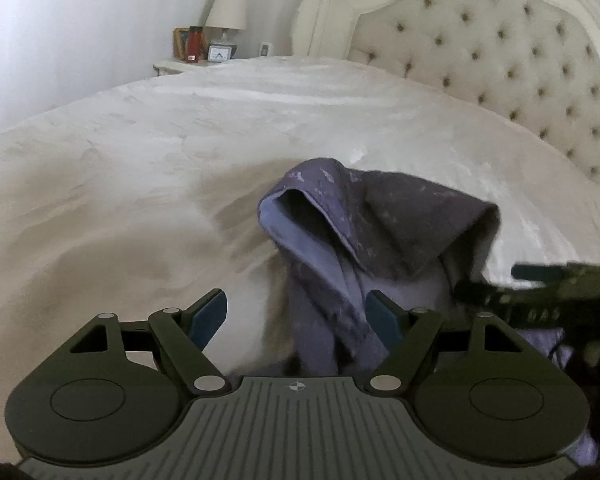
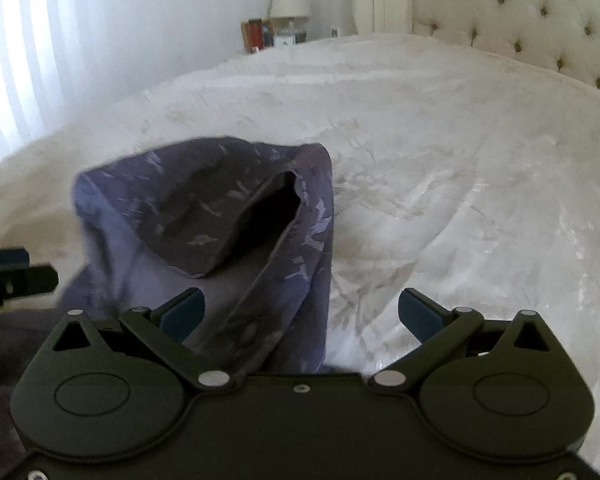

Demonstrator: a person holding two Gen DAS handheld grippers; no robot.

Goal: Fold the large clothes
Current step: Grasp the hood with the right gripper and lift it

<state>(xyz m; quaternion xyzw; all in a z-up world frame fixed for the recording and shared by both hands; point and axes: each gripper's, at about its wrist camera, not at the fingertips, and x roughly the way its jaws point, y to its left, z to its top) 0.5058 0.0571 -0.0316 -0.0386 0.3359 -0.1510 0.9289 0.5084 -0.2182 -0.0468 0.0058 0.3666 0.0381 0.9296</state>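
Note:
A purple patterned garment (image 1: 364, 232) lies in a loose heap on the white bed (image 1: 180, 152), with a sleeve or leg opening gaping toward me. My left gripper (image 1: 296, 316) is open, its blue pads spread wide, with the cloth running down between them. My right gripper (image 2: 300, 316) is also open over the same garment (image 2: 204, 208), the cloth lying between its jaws nearer the left pad. Each gripper shows at the edge of the other's view: the right one (image 1: 540, 292), the left one (image 2: 12, 276).
A tufted cream headboard (image 1: 520, 64) stands at the right. A nightstand (image 1: 188, 65) with a lamp (image 1: 226, 10), a red bottle, a clock and a picture frame stands beyond the far side of the bed. Curtains (image 2: 20, 60) hang at the left.

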